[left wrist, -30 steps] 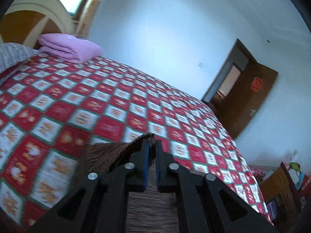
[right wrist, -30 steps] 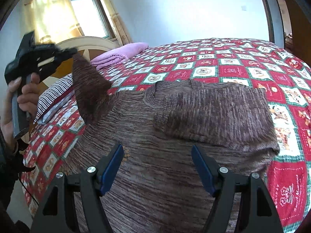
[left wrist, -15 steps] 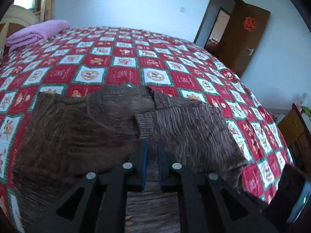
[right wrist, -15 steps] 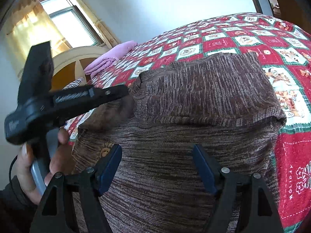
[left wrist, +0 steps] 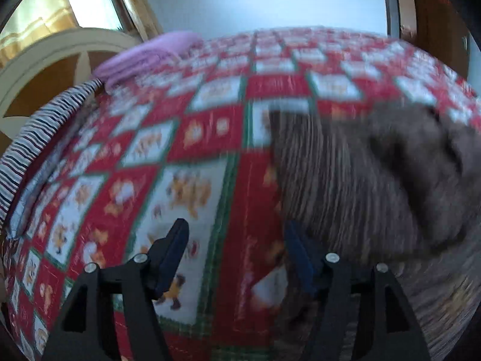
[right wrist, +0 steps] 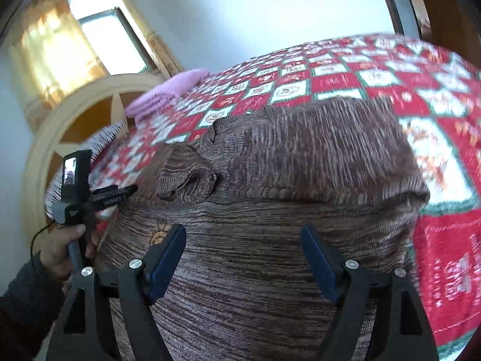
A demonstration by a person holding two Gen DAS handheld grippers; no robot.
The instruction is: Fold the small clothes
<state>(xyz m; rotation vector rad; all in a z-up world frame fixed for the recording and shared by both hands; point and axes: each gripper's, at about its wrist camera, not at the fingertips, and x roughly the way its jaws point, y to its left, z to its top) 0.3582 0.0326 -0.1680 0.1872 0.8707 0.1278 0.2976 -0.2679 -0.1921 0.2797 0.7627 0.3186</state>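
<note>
A brown knitted sweater point(right wrist: 300, 156) lies flat on the red patchwork bedspread point(right wrist: 375, 84), both sleeves laid in over its chest; the left sleeve's cuff point(right wrist: 186, 177) rests near the collar. My right gripper point(right wrist: 243, 234) hovers over the sweater's lower half, its jaws opening, with nothing pressed between them. A hand holds my left gripper point(right wrist: 132, 189) low by the sweater's left edge. In the blurred left wrist view that gripper point(left wrist: 236, 231) has its jaws opening over the bedspread point(left wrist: 180, 180), and the sweater point(left wrist: 345, 180) lies just past its right finger.
A folded pink blanket point(right wrist: 171, 90) and a striped pillow point(left wrist: 39, 132) lie at the head of the bed by the cream headboard point(right wrist: 75, 114). A curtained window point(right wrist: 99, 33) is behind. A brown door point(left wrist: 436, 24) stands at the far right.
The left gripper carried the sleeve across onto the sweater's chest, let it go, opened, and dropped down to the sweater's left edge. The right gripper stayed over the sweater.
</note>
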